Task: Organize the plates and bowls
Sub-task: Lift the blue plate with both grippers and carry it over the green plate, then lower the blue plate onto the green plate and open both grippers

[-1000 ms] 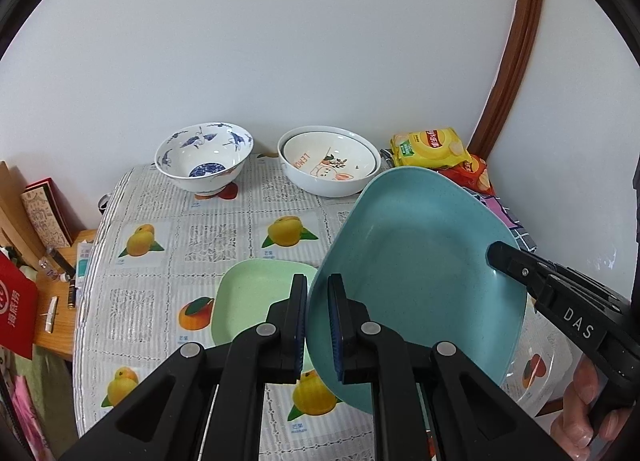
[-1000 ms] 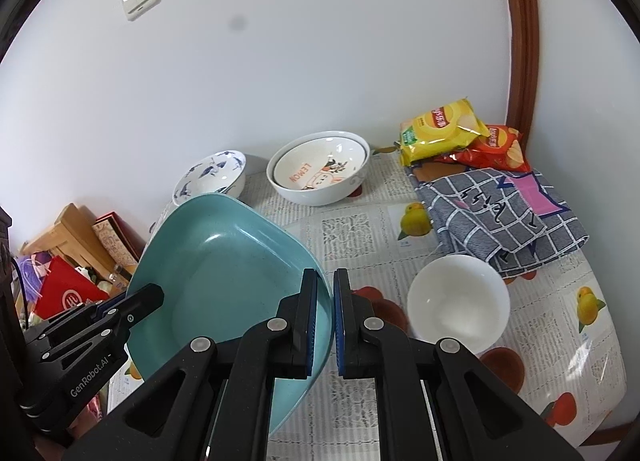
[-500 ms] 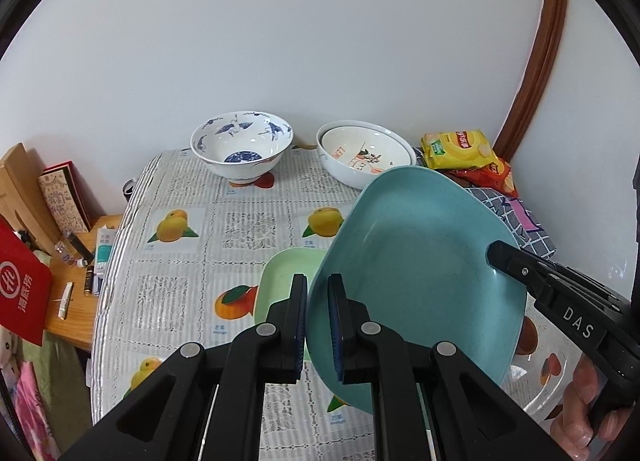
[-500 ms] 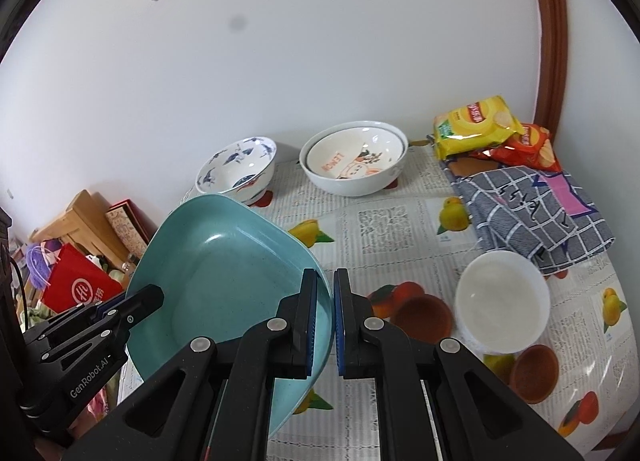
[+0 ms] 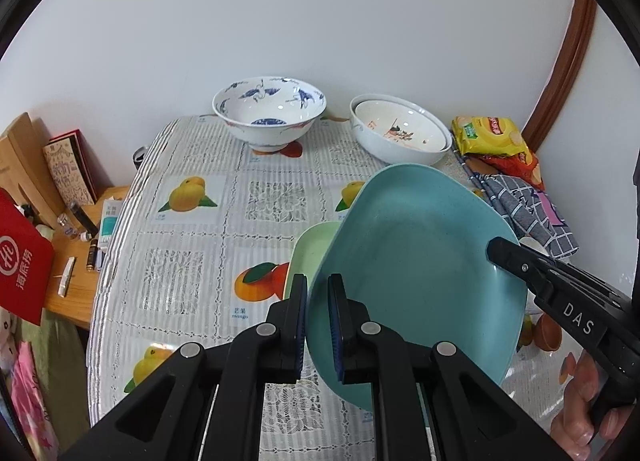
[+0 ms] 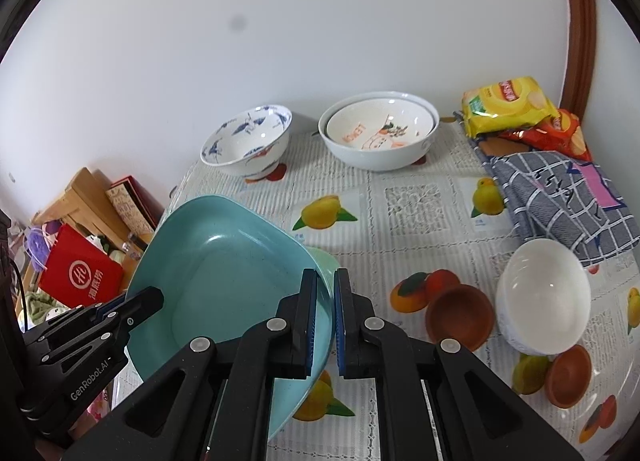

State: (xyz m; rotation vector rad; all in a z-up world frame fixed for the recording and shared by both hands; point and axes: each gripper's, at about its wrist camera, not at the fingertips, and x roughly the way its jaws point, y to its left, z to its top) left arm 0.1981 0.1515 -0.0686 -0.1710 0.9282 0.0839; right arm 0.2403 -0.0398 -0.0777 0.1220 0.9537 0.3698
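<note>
**Teal plate held in the air by both hand-held grippers**

The left hand-held gripper (image 5: 318, 323) is clamped on the near-left rim of a square teal plate (image 5: 416, 273), its blue-padded fingers (image 5: 335, 325) pinching the edge. The right hand-held gripper (image 6: 324, 321) grips the opposite rim of the same plate (image 6: 224, 281). The plate is tilted and lifted above the surface (image 6: 416, 201), which is covered with a fruit-print cloth. Partly hidden beneath it lies a light green plate (image 5: 310, 253) flat on the cloth.

Near the wall stand a blue-and-white bowl (image 5: 269, 117) and, beside it, two nested white bowls (image 6: 378, 131) with orange print. To the right are a plain white bowl (image 6: 544, 295), two small brown dishes (image 6: 460, 315), a checked cloth (image 6: 560, 197) and yellow and red snack bags (image 6: 508, 105).
</note>
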